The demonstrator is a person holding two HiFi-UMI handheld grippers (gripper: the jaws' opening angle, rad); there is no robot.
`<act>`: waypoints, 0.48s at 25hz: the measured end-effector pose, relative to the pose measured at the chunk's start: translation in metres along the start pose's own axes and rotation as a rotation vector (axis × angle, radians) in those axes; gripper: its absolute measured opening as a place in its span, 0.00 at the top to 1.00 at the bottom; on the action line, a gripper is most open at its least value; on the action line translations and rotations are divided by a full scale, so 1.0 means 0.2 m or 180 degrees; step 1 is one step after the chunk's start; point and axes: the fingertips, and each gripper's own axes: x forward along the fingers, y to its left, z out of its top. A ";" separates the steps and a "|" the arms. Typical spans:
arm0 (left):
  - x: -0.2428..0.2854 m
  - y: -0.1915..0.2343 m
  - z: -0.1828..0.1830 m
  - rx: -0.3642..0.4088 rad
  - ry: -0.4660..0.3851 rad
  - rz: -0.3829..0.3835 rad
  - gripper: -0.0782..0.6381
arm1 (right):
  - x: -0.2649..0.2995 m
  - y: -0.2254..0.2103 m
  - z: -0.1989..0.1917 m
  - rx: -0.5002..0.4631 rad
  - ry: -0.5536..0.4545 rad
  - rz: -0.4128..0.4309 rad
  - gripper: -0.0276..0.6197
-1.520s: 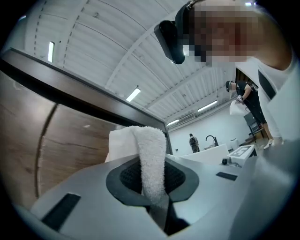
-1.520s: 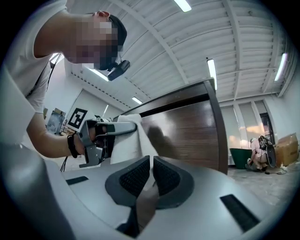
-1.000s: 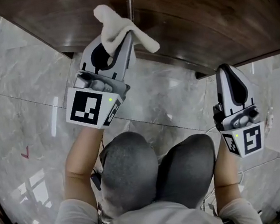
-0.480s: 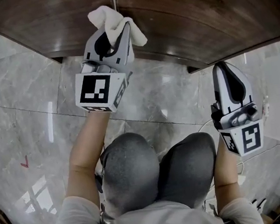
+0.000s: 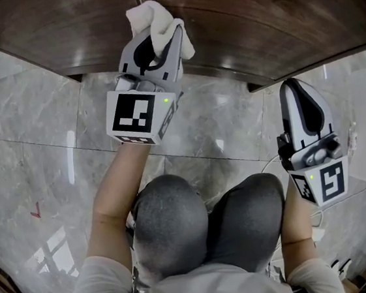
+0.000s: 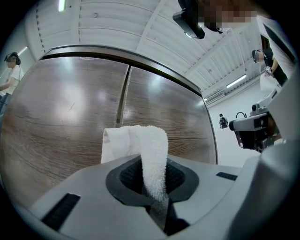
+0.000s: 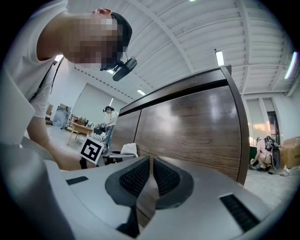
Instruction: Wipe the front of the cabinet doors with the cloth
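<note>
Left tongs (image 5: 157, 39) clamped on white cloth (image 5: 154, 18), bunched against cabinet doors (image 5: 260, 15) near seam; contact unclear. Right tongs (image 5: 296, 89) pressed together, empty. Cabinet top cut off.

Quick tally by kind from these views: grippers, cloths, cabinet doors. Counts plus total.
Grippers: 2, left gripper and right gripper
Cloths: 1, white cloth, clamped in the left gripper's jaws
Cabinet doors: 2, left door and right door, either side of the vertical seam
Total: 5
</note>
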 end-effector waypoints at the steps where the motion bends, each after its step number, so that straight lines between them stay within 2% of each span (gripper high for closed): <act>1: 0.01 -0.02 0.00 0.0005 0.0015 -0.0020 0.80 | 0.00 0.00 0.00 0.0016 -0.0009 0.0004 0.89; 6: 0.07 -0.18 -0.01 0.0105 0.0047 -0.0166 0.80 | -0.05 -0.06 -0.01 0.0060 -0.0059 0.0002 0.89; 12: 0.12 -0.26 0.00 0.0125 0.0013 -0.0271 0.80 | -0.07 -0.09 -0.02 0.0112 -0.0083 -0.0045 0.89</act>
